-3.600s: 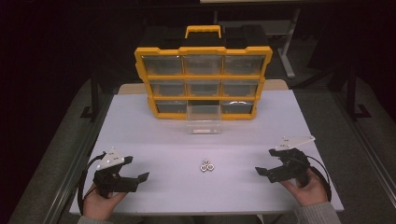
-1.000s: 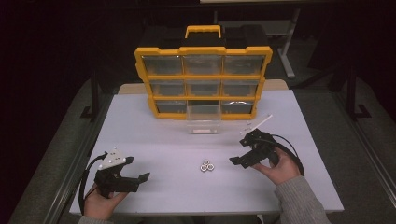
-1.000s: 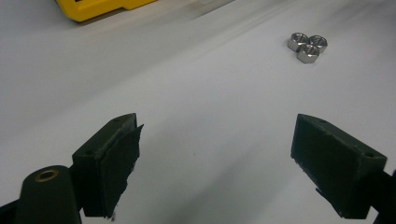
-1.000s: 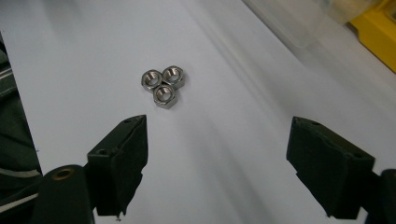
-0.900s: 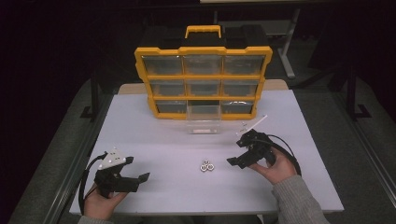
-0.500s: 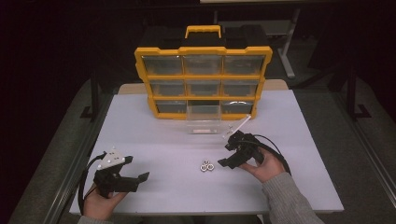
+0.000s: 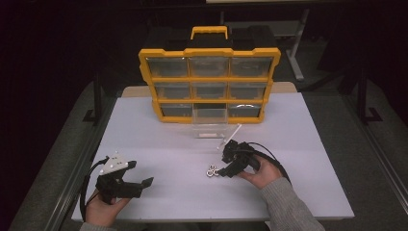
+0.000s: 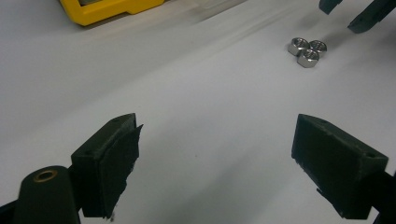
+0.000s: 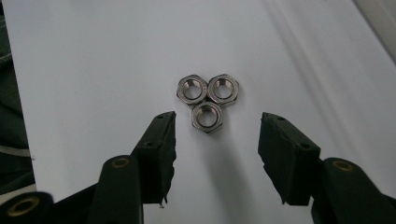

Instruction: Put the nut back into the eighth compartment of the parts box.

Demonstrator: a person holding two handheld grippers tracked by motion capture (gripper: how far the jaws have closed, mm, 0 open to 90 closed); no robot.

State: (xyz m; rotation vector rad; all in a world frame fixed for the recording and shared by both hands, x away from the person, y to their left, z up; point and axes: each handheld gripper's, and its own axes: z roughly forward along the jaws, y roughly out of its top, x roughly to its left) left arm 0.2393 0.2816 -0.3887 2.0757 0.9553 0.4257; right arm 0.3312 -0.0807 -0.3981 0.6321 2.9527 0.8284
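Left gripper (image 7: 144, 184) at front left of white tabletop (image 7: 159, 139), held in hand (image 7: 103, 208), jaws spread wide, nothing between them, pointing right across the bare surface toward the nuts. Grey plate (image 7: 114, 164) on top, cable trailing off the back.

Nuts (image 7: 212, 171): three steel hex nuts, clustered and touching, flat on tabletop near front centre. Same cluster seen far off at upper right in left gripper view (image 8: 307, 50), with the other gripper's jaw tips just beyond it.

Right gripper (image 7: 220, 172) just right of nuts, held in hand (image 7: 260, 171), tilted down toward them. Jaws part-open, just been closing, not yet touching anything. In right gripper view nuts (image 9: 208, 101) sit just ahead of the jaw tips, nearest nut reaching into the gap between them, clear space on both sides.

Yellow organizer (image 7: 210, 83) upright at back centre, clear drawers in rows. One clear drawer (image 7: 210, 122) on tabletop just in front of it, behind the nuts.
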